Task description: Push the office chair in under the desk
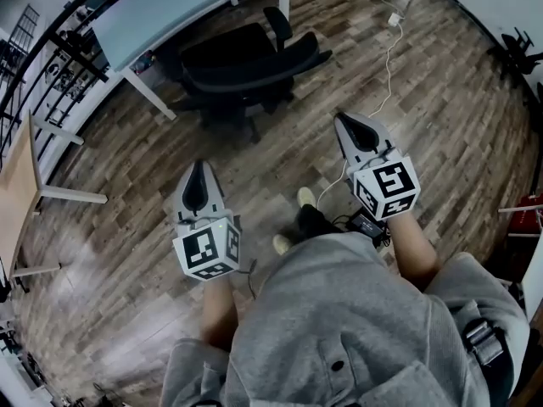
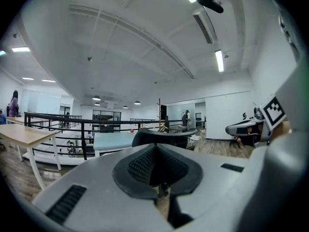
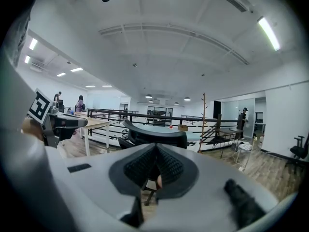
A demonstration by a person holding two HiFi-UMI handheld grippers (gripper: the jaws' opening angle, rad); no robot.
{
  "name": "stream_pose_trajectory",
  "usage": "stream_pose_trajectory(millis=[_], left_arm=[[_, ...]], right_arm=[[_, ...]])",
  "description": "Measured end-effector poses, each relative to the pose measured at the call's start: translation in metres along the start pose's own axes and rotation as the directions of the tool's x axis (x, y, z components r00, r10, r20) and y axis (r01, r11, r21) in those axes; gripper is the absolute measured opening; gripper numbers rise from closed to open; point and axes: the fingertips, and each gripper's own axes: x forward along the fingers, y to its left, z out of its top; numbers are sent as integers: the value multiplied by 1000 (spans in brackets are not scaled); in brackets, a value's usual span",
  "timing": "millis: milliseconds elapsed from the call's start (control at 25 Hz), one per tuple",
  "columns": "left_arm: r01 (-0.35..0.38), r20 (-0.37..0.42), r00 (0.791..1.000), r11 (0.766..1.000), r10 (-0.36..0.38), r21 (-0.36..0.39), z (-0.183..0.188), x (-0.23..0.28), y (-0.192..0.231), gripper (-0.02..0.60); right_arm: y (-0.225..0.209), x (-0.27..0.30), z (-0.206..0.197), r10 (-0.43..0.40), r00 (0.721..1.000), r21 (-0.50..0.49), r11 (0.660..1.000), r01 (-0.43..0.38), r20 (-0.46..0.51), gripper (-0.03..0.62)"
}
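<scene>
black office chair (image 1: 246,66), pale blue desk (image 1: 161,11), brown wood-grain floor (image 1: 424,100).

head view: desk (image 1: 170,7) ran off the top edge, far end unseen. office chair (image 1: 246,66) base was mostly hidden under its seat and backrest, wheels not countable. wooden table (image 1: 19,197) was cut by the left edge. white cable (image 1: 388,66) passed behind the right gripper (image 1: 345,121). red item (image 1: 528,204) was clipped at the right edge, couldn't identify it. left gripper view: left gripper (image 2: 155,148) body blocked the chair below the backrest top. right gripper view: same, only the backrest rim showed. red object (image 3: 170,126) and tan box (image 3: 182,127) on the desk were too small to name
</scene>
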Motion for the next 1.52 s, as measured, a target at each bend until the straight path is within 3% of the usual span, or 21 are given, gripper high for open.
stream_pose_trajectory(millis=[440, 1520], left_arm=[[-44, -18, 999, 998, 44, 37, 11, 68, -7, 26], [-176, -67, 981, 983, 180, 57, 7, 145, -20, 26]], right_arm=[[-67, 57, 6, 34, 999, -9, 999, -34, 11, 30], [-148, 133, -18, 147, 989, -45, 988, -148, -13, 31]])
